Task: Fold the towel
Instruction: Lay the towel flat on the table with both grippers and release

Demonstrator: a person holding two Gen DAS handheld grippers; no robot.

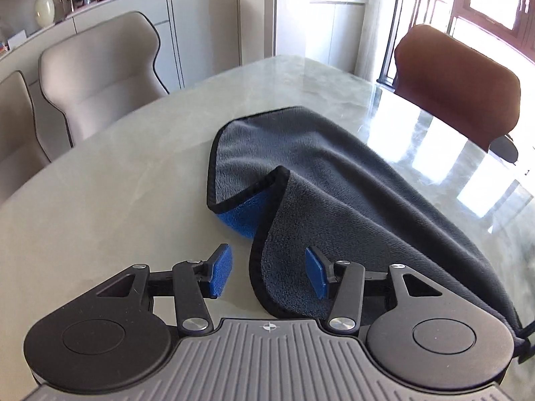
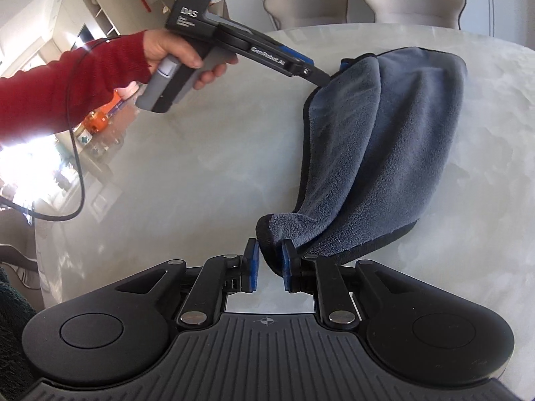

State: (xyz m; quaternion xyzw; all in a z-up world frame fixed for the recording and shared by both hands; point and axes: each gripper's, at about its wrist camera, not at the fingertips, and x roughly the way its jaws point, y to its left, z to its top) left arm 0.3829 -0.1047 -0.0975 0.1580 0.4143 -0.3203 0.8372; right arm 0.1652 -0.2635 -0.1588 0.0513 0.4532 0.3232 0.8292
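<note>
Your left gripper (image 1: pixel 269 275) has its fingers spread, with the edge of the grey, black-trimmed microfibre towel (image 1: pixel 334 180) lying loose between them at lower centre. Your right gripper (image 2: pixel 267 267) stands slightly parted around a bunched corner; whether it pinches, you cannot tell. The towel lies on the pale marble table (image 1: pixel 117 200), its blue underside mostly hidden.
</note>
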